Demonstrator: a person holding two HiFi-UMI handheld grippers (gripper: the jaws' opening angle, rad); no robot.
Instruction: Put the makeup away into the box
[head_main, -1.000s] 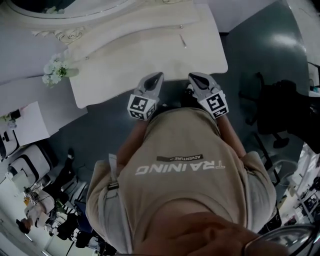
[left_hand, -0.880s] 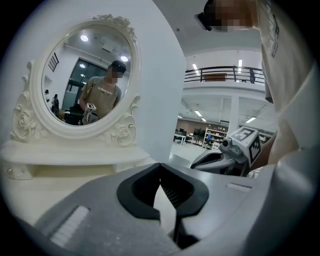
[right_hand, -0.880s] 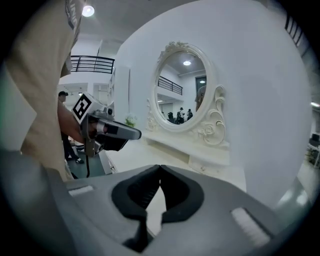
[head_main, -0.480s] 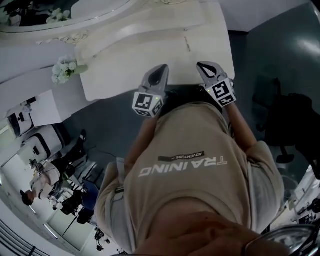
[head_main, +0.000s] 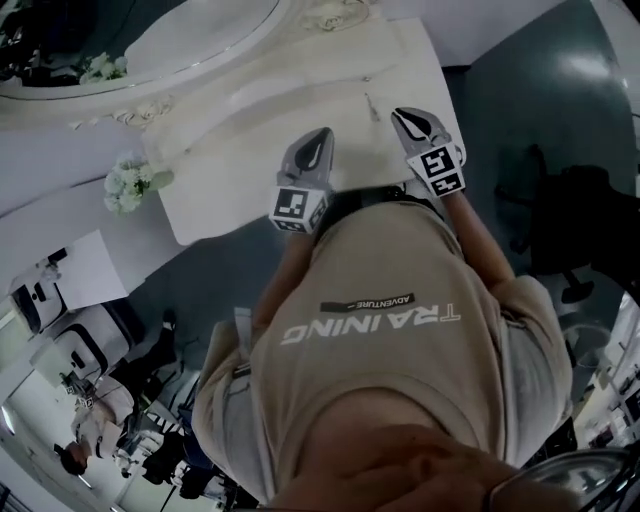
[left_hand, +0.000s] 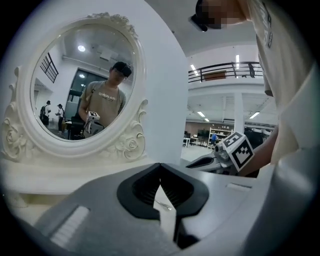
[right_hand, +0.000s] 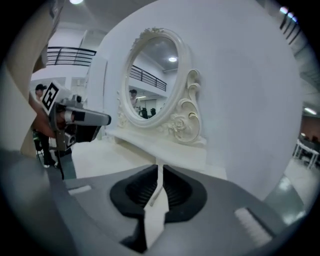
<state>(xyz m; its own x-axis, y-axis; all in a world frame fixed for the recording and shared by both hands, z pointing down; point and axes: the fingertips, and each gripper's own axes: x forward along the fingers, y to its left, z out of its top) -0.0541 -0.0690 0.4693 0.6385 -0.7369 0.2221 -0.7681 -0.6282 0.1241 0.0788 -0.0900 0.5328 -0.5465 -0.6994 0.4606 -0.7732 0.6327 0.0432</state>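
A white vanity table (head_main: 240, 150) with an ornate oval mirror (left_hand: 80, 85) stands in front of me. Over its near edge, on the left, my left gripper (head_main: 320, 135) points at the mirror, its jaws shut and empty in the left gripper view (left_hand: 160, 167). My right gripper (head_main: 402, 114) hovers beside it on the right. Its jaws are opening to a thin slit with nothing between them (right_hand: 159, 170). A thin pale stick-like thing (head_main: 370, 103) lies on the table top ahead of the right gripper. I see no box and no plain makeup item in any view.
A bunch of white flowers (head_main: 125, 185) sits at the table's left end. A dark office chair (head_main: 575, 230) stands on the grey floor to the right. White desks and people are at the lower left (head_main: 90, 410). A white wall (right_hand: 250, 100) backs the mirror.
Both grippers have moved forward from the table's front edge to over its top. The head view has shifted with them.
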